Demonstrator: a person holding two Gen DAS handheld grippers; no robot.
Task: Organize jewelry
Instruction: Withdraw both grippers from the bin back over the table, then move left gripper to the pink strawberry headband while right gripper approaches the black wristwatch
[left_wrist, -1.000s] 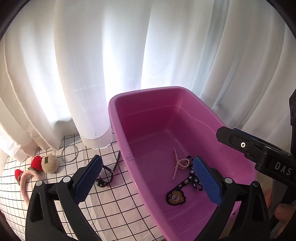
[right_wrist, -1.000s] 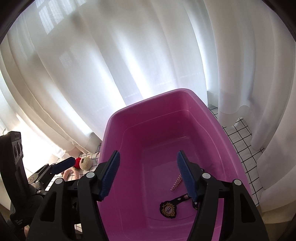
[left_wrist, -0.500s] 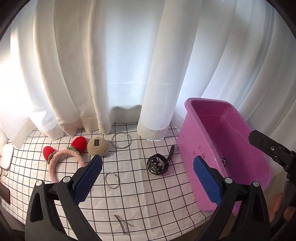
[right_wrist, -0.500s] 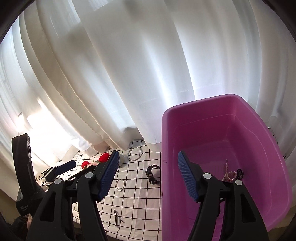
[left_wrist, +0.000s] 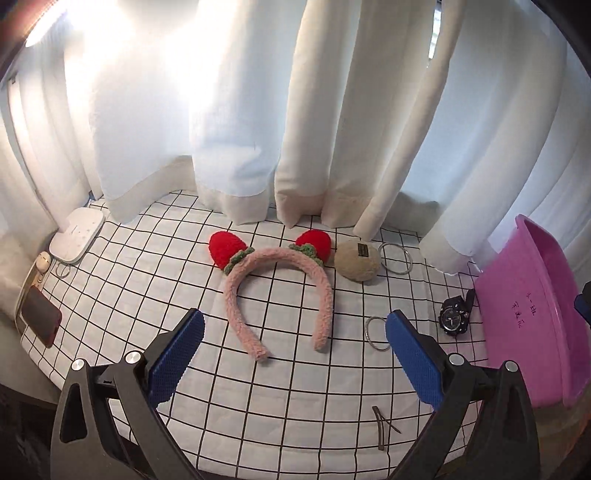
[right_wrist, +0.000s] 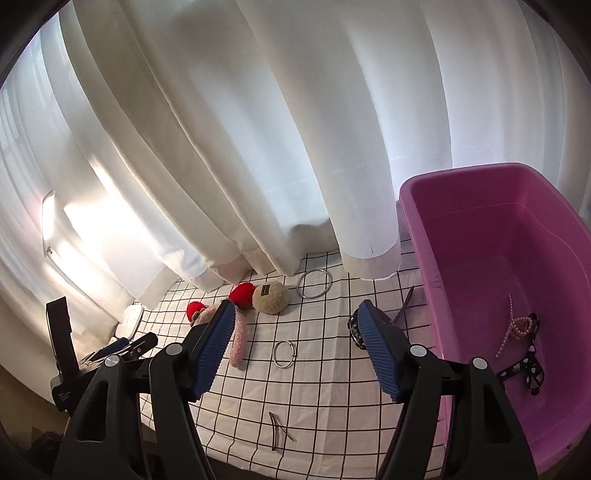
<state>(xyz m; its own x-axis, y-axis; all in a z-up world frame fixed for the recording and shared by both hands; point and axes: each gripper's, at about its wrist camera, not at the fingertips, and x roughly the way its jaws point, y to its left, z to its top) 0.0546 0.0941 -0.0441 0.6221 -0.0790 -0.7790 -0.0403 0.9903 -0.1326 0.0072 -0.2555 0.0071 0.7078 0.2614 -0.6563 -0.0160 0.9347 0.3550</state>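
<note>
Both grippers have swung off the pink tub (right_wrist: 417, 206) toward the gridded worktop (left_wrist: 280, 398) since a second ago; my left gripper (left_wrist: 293, 356) hangs with fingers spread and empty, the fuzzy strawberry headband (left_wrist: 280, 291) just ahead between them; my right gripper (right_wrist: 295, 349) is likewise spread and empty, a small ring (right_wrist: 284, 353) between its fingers. Done so far: pearl strand (right_wrist: 517, 326) and dotted ribbon (right_wrist: 528, 373) lie in the tub right of my right fingers. Left, by my reckoning: headband, beige pompom (left_wrist: 356, 260), large ring (left_wrist: 396, 257), small ring, watch (left_wrist: 454, 317), hairpins (left_wrist: 382, 424).
</note>
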